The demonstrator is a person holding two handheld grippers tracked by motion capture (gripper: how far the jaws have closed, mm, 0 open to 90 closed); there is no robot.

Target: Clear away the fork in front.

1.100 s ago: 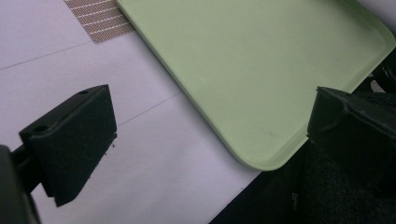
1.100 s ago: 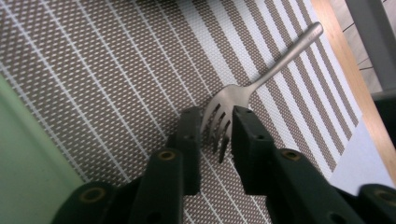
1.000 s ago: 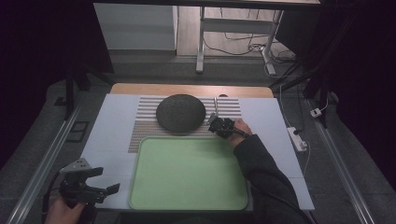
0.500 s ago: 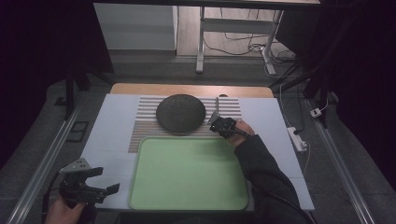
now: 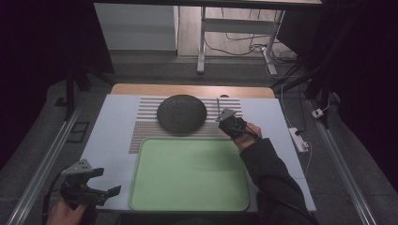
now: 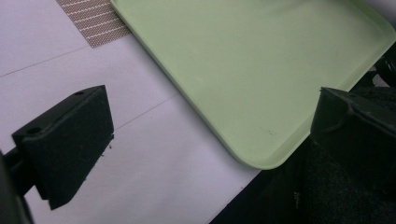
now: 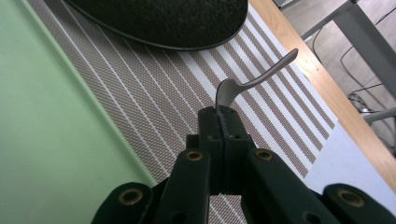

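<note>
Two grippers: right gripper (image 7: 223,122) clamped on metal spoon (image 7: 254,79), raised over striped mat (image 7: 154,98) beside dark plate (image 5: 181,113); left gripper (image 5: 101,190) wide apart, near green tray (image 5: 187,173) corner.

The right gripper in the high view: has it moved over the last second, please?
No. The right gripper stays beside the dark dish, shut on the spoon.

black hand-held gripper (image 7: 223,135), brass screws; dark sleeve (image 5: 272,173)
</note>
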